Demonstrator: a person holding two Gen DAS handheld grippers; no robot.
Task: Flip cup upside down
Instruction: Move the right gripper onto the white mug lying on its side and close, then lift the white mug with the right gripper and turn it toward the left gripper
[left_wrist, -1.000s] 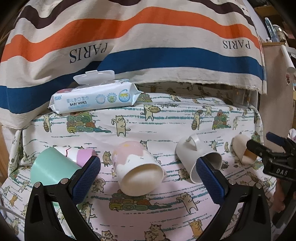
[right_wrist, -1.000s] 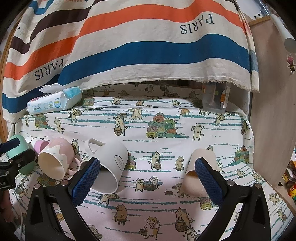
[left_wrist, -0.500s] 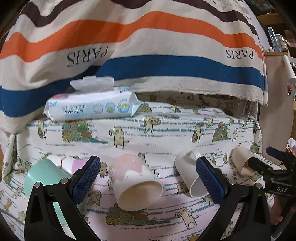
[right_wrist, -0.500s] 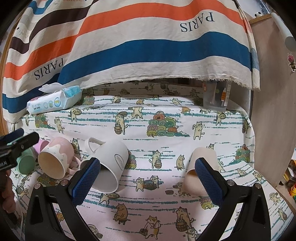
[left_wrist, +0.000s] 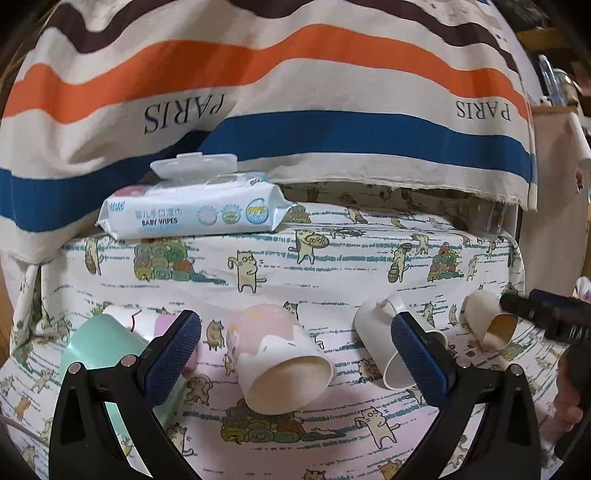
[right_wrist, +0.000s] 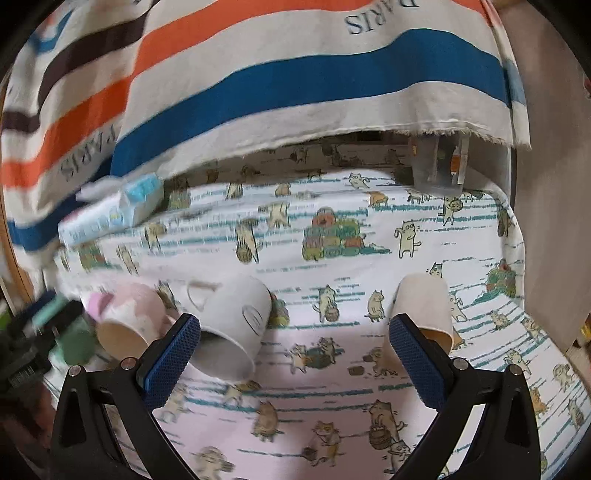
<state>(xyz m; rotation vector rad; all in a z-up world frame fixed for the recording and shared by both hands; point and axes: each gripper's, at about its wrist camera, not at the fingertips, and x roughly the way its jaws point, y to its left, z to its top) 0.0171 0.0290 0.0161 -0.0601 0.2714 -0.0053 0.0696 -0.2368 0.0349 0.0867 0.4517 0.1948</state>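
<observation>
On the cat-print cloth: pink-and-white glazed mug (left_wrist: 275, 354) lay on its side, mouth toward the lens, between the left gripper's pads.
Left gripper (left_wrist: 295, 349): jaws wide apart, gripping nothing; blue knurled pads (left_wrist: 171, 354).
Right gripper (right_wrist: 293, 349): likewise spread, empty.
Left view only: mint-green plastic cup (left_wrist: 99, 350) at the far left; legible baby-wipes pack (left_wrist: 192, 214).
Right view only: clear plastic container (right_wrist: 439, 166) at the back; left side blurred.
Both views: white handled mug (right_wrist: 231, 325) and beige paper cup (right_wrist: 424, 306), both tipped over.
</observation>
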